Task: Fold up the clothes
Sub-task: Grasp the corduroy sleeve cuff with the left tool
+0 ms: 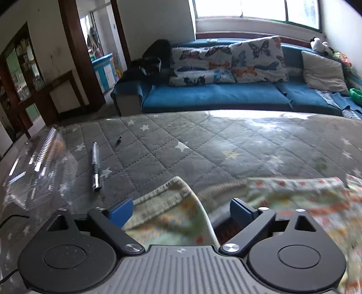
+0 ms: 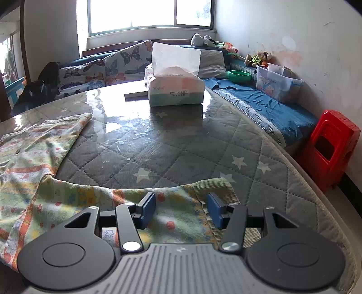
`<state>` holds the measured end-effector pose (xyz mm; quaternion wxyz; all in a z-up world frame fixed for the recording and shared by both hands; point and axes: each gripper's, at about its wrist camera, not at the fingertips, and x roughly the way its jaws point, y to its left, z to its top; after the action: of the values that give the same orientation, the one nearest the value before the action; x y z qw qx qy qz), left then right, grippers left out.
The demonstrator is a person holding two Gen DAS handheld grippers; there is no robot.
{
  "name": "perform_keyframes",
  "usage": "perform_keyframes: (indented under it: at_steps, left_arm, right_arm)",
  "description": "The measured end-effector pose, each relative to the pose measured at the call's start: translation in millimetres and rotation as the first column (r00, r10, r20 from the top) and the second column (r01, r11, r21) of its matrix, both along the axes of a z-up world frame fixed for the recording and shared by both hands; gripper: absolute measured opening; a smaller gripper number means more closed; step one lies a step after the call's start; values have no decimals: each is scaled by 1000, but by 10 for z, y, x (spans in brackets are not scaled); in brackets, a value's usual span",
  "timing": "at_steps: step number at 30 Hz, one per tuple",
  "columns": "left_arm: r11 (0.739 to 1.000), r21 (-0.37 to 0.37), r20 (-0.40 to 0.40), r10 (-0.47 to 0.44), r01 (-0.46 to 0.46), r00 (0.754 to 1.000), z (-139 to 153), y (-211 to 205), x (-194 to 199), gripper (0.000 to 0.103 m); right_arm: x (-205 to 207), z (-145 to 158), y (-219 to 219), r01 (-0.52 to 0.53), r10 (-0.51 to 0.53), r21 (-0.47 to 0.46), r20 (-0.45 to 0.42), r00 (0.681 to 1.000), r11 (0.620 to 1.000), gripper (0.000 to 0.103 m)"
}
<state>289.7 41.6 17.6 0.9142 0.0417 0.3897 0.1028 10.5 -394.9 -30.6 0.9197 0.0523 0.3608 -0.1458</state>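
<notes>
A small patterned garment point(image 2: 45, 181), pale green and cream with orange and yellow prints, lies spread on a round table point(image 2: 181, 147) covered with a grey quilted, star-printed cloth under a glossy clear sheet. It sits at the near edge of the table, with one ribbed cuff point(image 2: 212, 187) stretched towards the right and another ribbed hem point(image 1: 167, 192) raised towards the left.

The right gripper point(image 2: 181, 210) hangs just over the sleeve near that cuff. Its blue pads stand about halfway apart with the fabric lying flat between them; neither pad presses on it, so nothing is held.

The left gripper point(image 1: 181, 210) has its jaws spread wide. A fold of the garment's ribbed edge rises up between them, close to the left pad, but the pads do not pinch it. The cloth to the right of this gripper is blurred.

On the table further out, a pen point(image 1: 95, 167) and a clear plastic package point(image 1: 38, 165) lie to the left, and a tissue box point(image 2: 176, 90) stands near the far side. Beyond the table runs a blue sofa point(image 1: 215, 97) with butterfly-print cushions point(image 1: 258, 58) under a bright window point(image 2: 149, 13). A red plastic stool point(image 2: 330, 149) stands by the wall on the right.
</notes>
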Motion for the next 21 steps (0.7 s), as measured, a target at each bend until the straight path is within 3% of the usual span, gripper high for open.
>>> perform_keyframes:
  at_steps: [7,10,12,15,21]
  left_arm:
    - [999,38,-67,26,-23,997,-186,126,212,75]
    - [1000,5,-62,26,-25,998,-190,212,167,70]
    - [1000,-8,-57,21,-22,998,-170,244,126,45]
    - [999,-37,-53,29,-31,998,-143,333,54,19]
    - [992,-96,19,78,-76,997,46,641,-368,6]
  right_arm:
    - [6,-4,11,4,-4,1,2,1000,1000,52]
    - [7,-6,13,6,-6,1,3,1000,1000,53]
    - [5,-7,14,6,-6,1,3,1000,1000,53]
    - [8,-11,16,7,-7,-2,3,1000,1000,53]
    - [16,-16,11,8,-8,-7,4,1000,1000,55]
